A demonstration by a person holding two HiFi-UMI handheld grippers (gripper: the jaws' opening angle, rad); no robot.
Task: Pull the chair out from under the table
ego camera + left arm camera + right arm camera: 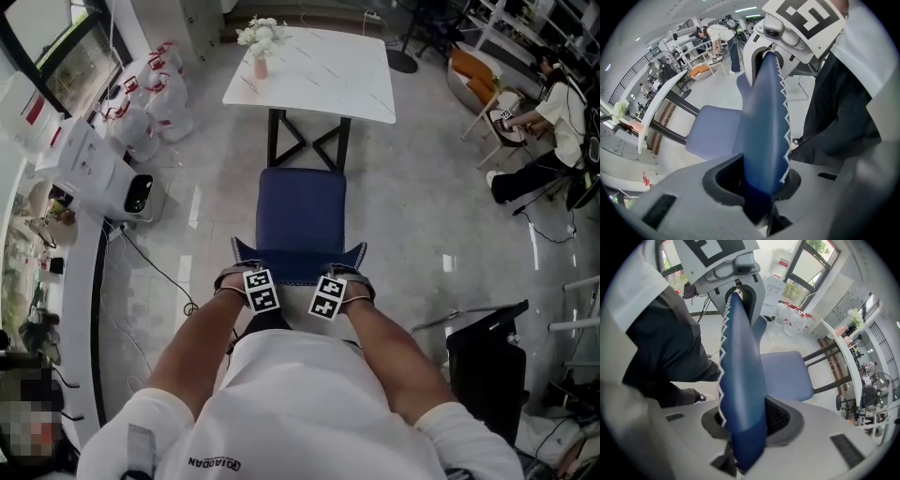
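Overhead, the blue chair [302, 217] stands on the floor on the near side of the white bench [319, 75]. Its seat's far edge lies just near of the bench's near edge rather than beneath the top, so the pull-out appears largely accomplished. The left tongs [242, 275] and right tongs [349, 275] point steeply down, and each is clenched on the top rim of the backrest [298, 266], one toward each upper corner. Both gripper views show the padded blue panel, edged in white zigzag stitching, filling the gap between the jaws with the pads pressed against its two faces. The paired hold at matching heights is judged to share the load evenly, so that the chair would track straight toward the person without swivelling. The top rim is also the part most readily reached from a standing position behind the chair. A vase of flowers [262, 42] sits at the bench's far left, well apart from the chair.
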